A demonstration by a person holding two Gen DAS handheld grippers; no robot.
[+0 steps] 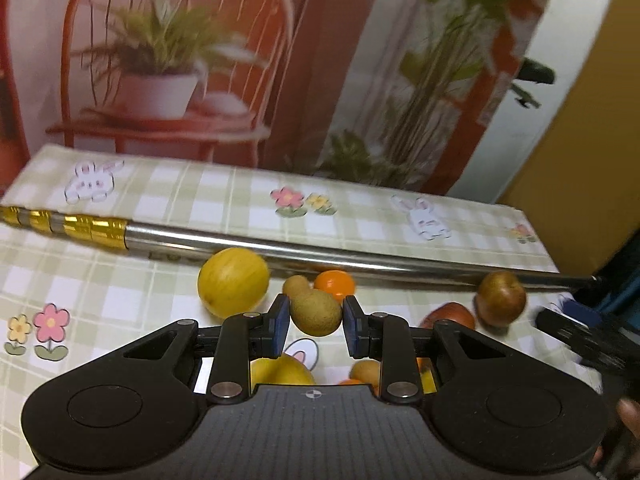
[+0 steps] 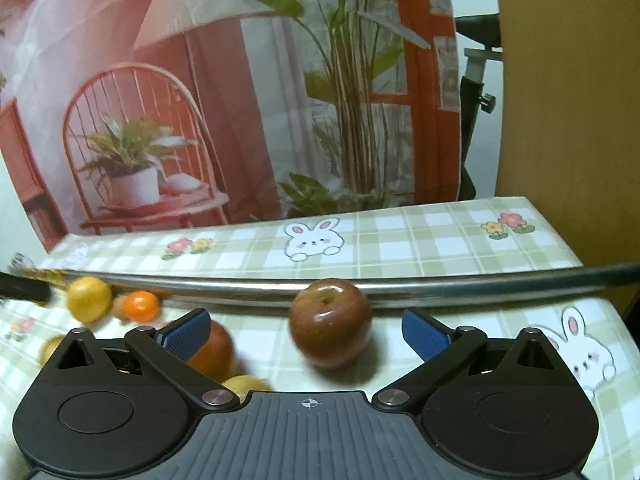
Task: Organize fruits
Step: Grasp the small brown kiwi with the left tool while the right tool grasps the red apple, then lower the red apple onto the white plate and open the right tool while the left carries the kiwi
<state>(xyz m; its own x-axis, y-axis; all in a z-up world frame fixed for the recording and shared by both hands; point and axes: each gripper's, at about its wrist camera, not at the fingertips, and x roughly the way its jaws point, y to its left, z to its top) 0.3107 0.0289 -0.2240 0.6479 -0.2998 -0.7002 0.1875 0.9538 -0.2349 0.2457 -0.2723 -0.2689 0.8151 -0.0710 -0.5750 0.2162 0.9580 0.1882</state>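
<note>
My left gripper (image 1: 316, 322) is shut on a brown pear-shaped fruit (image 1: 314, 312), its blue pads pressed against both sides. Just beyond lie a yellow round fruit (image 1: 233, 282) and an orange (image 1: 334, 283). To the right sits a red-brown apple (image 1: 500, 298), with another red apple (image 1: 450, 316) closer in. In the right wrist view, my right gripper (image 2: 306, 332) is wide open around that upright red-brown apple (image 2: 330, 324), the pads apart from it on both sides. A second red apple (image 2: 214, 350) is partly hidden behind the left finger (image 2: 188, 332).
A long metal pole (image 1: 320, 256) with a gold end (image 1: 80, 226) lies across the checked tablecloth (image 2: 400, 236) behind the fruits. More yellow fruit (image 1: 280, 372) lies under my left gripper. The table's edge (image 2: 560, 240) runs along the right, with a printed backdrop behind.
</note>
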